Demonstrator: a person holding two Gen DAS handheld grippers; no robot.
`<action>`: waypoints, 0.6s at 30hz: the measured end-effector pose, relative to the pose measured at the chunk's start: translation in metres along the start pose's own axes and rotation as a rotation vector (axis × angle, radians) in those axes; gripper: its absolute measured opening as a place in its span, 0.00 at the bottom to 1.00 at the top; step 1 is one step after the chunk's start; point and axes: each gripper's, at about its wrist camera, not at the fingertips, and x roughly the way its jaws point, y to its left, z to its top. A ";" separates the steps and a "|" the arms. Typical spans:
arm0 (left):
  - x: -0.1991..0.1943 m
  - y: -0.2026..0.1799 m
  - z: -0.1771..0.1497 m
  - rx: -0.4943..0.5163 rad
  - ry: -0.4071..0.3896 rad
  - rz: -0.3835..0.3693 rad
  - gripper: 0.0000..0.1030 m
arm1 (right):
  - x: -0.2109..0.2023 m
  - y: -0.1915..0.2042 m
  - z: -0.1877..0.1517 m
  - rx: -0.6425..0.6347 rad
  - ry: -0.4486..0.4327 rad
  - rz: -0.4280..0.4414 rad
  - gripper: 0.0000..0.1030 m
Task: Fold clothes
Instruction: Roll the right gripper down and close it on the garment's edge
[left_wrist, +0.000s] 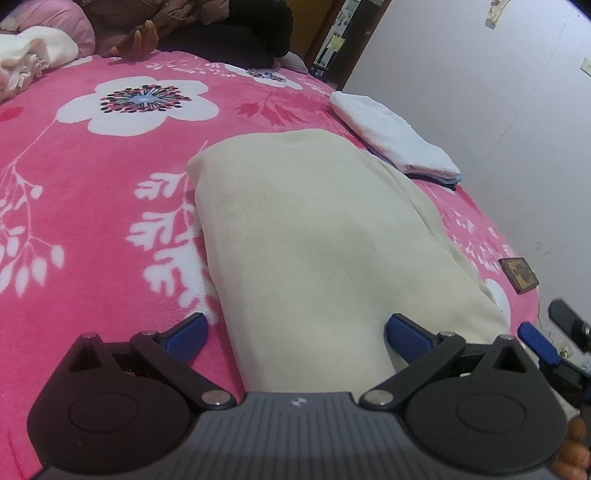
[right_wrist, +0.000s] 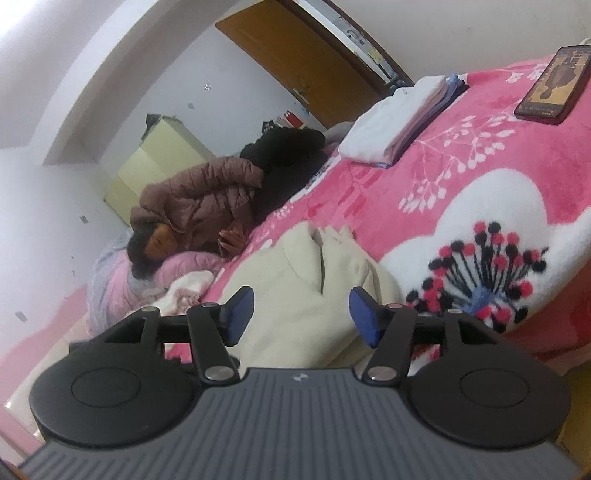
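Observation:
A cream knit garment (left_wrist: 310, 236) lies folded lengthwise on the pink flowered blanket (left_wrist: 92, 206). My left gripper (left_wrist: 295, 336) is open, its blue pads (left_wrist: 186, 336) standing either side of the garment's near end. In the right wrist view the same cream garment (right_wrist: 306, 288) appears bunched at the bed's edge, with my right gripper (right_wrist: 301, 314) open just in front of it and nothing between its fingers. The right gripper's blue tip (left_wrist: 535, 341) shows at the left view's right edge.
A stack of folded clothes, white on top (left_wrist: 391, 133) (right_wrist: 395, 122), sits near the bed's far edge. A phone (right_wrist: 550, 83) lies on the blanket. A person in a brown puffer jacket (right_wrist: 199, 206) lies at the head of the bed beside pale bedding (left_wrist: 29, 55).

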 end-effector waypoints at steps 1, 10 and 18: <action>0.000 0.001 0.001 -0.002 0.004 -0.006 1.00 | 0.001 -0.002 0.005 0.009 0.002 0.006 0.59; -0.001 0.024 0.013 -0.125 0.054 -0.101 1.00 | 0.032 -0.016 0.050 -0.009 0.065 0.061 0.78; 0.006 0.049 0.025 -0.227 0.099 -0.218 1.00 | 0.102 -0.049 0.075 0.109 0.296 0.089 0.80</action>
